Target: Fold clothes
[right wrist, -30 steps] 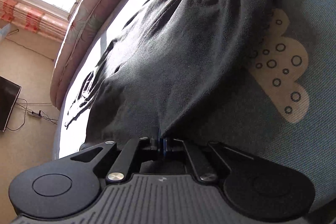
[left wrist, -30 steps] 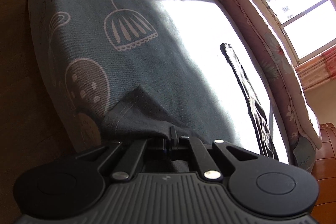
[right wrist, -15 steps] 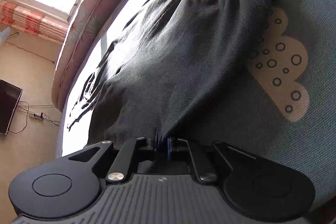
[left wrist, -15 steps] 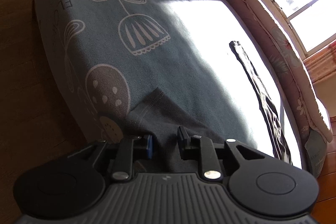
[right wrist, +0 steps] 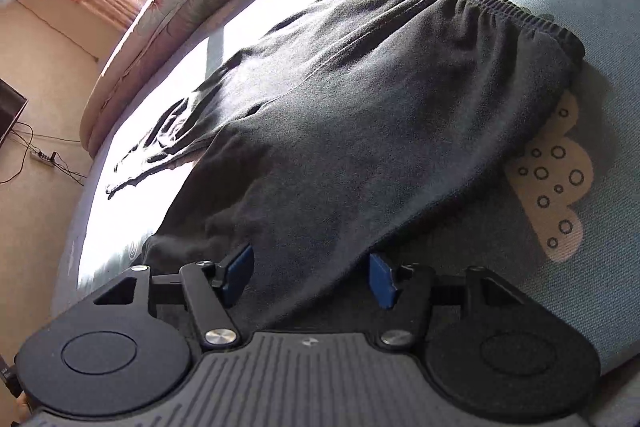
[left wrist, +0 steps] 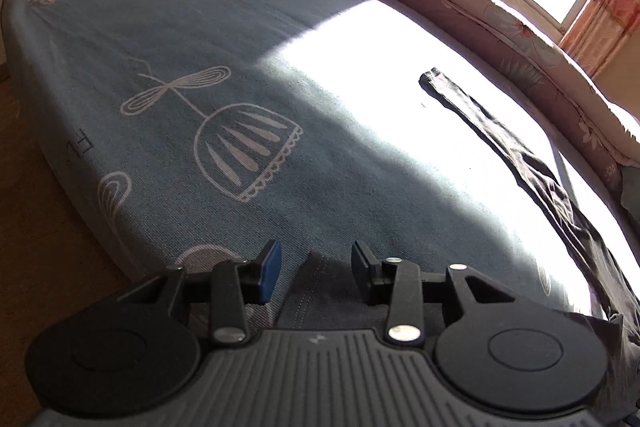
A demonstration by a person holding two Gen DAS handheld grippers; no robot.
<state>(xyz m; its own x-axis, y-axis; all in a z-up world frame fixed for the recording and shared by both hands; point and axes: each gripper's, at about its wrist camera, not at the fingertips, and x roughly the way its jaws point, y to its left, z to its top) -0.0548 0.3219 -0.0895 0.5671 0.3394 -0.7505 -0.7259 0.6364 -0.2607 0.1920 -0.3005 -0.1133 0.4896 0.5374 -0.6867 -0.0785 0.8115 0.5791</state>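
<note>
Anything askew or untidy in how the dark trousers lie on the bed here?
Yes. On the dark trousers, the far leg lies rumpled and twisted toward the bed's edge, while the near leg lies fairly flat. Both the left gripper and right gripper are open.

Little can be read. On the blue bedsheet (left wrist: 224, 67), near its left edge in the left wrist view, stand pale printed capitals, seemingly "FL", turned sideways; any further letters are cut off. A small light logo mark sits on the ribbed gripper body in both views, too small to read. No numbers or brand names are legible.
</note>
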